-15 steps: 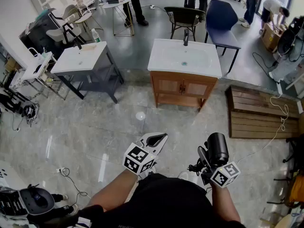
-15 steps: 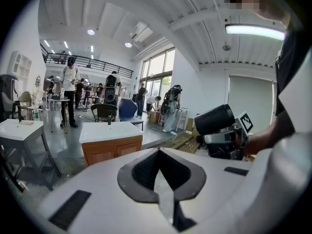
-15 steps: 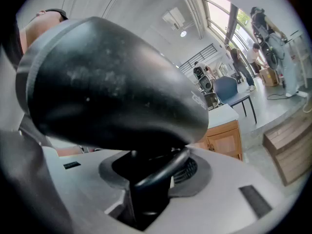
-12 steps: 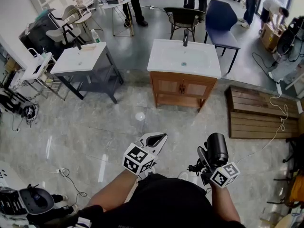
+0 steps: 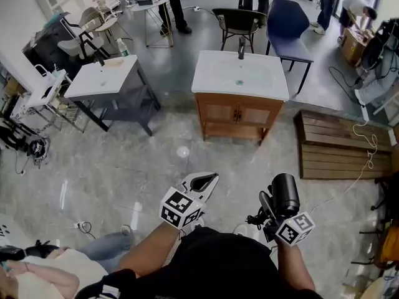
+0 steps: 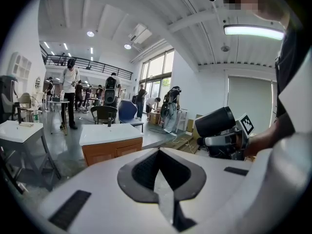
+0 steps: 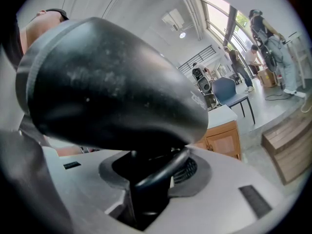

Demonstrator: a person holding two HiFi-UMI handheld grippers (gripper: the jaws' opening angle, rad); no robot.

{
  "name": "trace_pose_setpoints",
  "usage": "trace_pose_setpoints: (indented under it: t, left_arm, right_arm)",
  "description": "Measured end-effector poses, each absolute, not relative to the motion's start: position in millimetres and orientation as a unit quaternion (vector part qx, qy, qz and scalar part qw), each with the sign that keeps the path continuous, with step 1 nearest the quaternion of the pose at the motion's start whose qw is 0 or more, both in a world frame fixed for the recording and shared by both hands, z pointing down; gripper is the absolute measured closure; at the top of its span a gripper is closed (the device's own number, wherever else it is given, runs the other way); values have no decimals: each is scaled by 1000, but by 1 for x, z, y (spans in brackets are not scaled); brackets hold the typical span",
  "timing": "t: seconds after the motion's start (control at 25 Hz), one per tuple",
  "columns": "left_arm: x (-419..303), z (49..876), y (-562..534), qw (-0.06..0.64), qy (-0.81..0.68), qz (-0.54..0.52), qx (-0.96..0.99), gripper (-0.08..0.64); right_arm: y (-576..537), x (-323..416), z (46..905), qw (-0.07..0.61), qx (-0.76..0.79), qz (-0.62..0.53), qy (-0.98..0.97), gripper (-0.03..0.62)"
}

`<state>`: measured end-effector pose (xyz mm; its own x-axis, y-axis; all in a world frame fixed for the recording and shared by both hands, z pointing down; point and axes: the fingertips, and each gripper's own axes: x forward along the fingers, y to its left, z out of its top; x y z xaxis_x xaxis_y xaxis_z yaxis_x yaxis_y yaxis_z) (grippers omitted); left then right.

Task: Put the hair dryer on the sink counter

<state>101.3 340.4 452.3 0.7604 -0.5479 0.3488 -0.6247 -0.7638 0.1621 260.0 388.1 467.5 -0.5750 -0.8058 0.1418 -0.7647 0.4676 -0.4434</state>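
A black hair dryer (image 5: pixel 285 190) is held low at the right of the head view, with my right gripper (image 5: pixel 271 209) shut on its handle. In the right gripper view its barrel (image 7: pixel 112 82) fills the picture, and its handle and cord sit between the jaws of the right gripper (image 7: pixel 146 189). The sink counter (image 5: pixel 212 83), a white basin top on a wooden cabinet, stands ahead across the floor, well apart from both grippers. My left gripper (image 5: pixel 204 182) hovers beside the right one, shut and holding nothing. The left gripper view shows the left gripper (image 6: pixel 163 189), the dryer (image 6: pixel 214 122) and the counter (image 6: pixel 109 133).
A second white sink on a grey frame (image 5: pixel 103 76) stands to the left. A wooden pallet (image 5: pixel 340 145) with a white cable lies at the right. A black chair (image 5: pixel 240 20) and a blue chair (image 5: pixel 285 20) stand behind the counter. A person crouches at the bottom left (image 5: pixel 37 276).
Both grippers and the hair dryer hold their places. The head view has tilted slightly. A person in light clothes has come into the bottom left corner.
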Motion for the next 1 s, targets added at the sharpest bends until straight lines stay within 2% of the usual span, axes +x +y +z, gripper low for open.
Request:
trace_pose_setpoints:
  t: [1.0]
  left_arm:
    - [95,460,342,153,-306,140,929,560]
  right_arm:
    - [387,253,458,73,-457,-239,854,425]
